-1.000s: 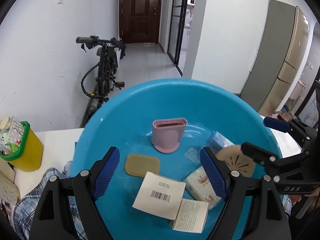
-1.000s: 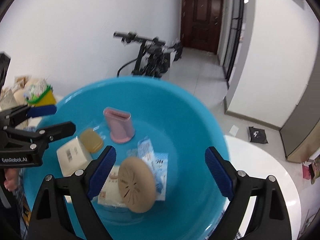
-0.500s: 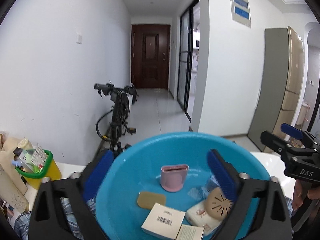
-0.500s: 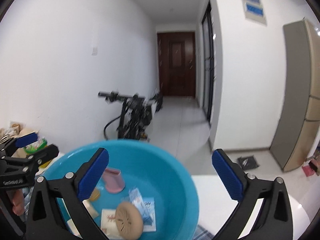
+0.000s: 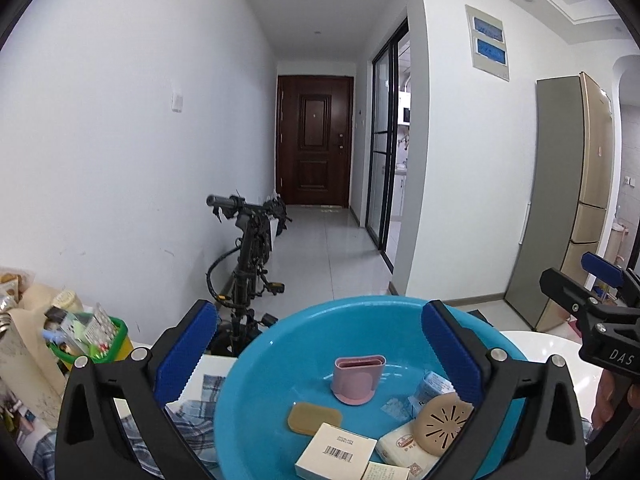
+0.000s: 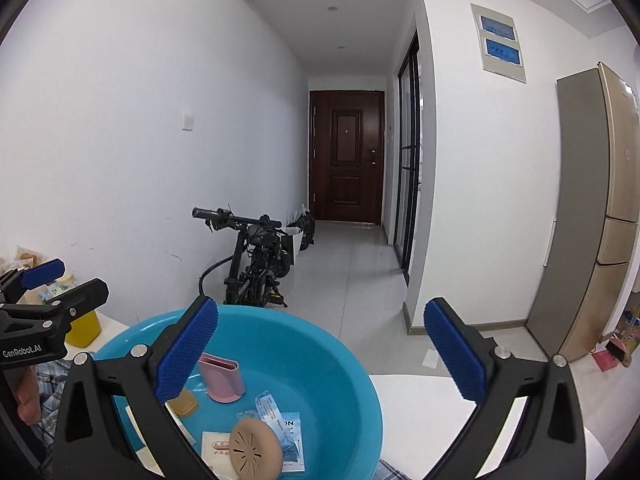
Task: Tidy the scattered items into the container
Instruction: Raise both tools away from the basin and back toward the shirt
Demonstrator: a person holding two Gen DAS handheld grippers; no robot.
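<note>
A blue plastic basin (image 5: 360,306) stands on the table, low in both views. Inside it are a pink holder (image 5: 356,380), a tan soap-like bar (image 5: 314,418), a white barcode box (image 5: 336,450), a tan slotted disc (image 5: 442,426), a white packet (image 5: 402,446) and a blue-white sachet (image 5: 434,388). My left gripper (image 5: 320,344) hangs above the basin's near side, open wide and holding nothing. My right gripper (image 6: 320,350) is also open and bare, over the basin's right rim (image 6: 280,320). The pink holder (image 6: 222,378) and disc (image 6: 254,450) show there too.
A yellow bin with a green rim (image 5: 104,340), full of small things, stands left of the basin. A plaid cloth (image 5: 192,412) lies under the basin's left side. White tabletop (image 6: 440,420) extends to the right. Beyond are a bicycle (image 5: 248,264), a hallway and a fridge (image 5: 576,200).
Both grippers rose and tipped upward away from the basin, so the hallway now fills the views. Their jaws spread wider than a second ago. The items in the basin stayed put.
</note>
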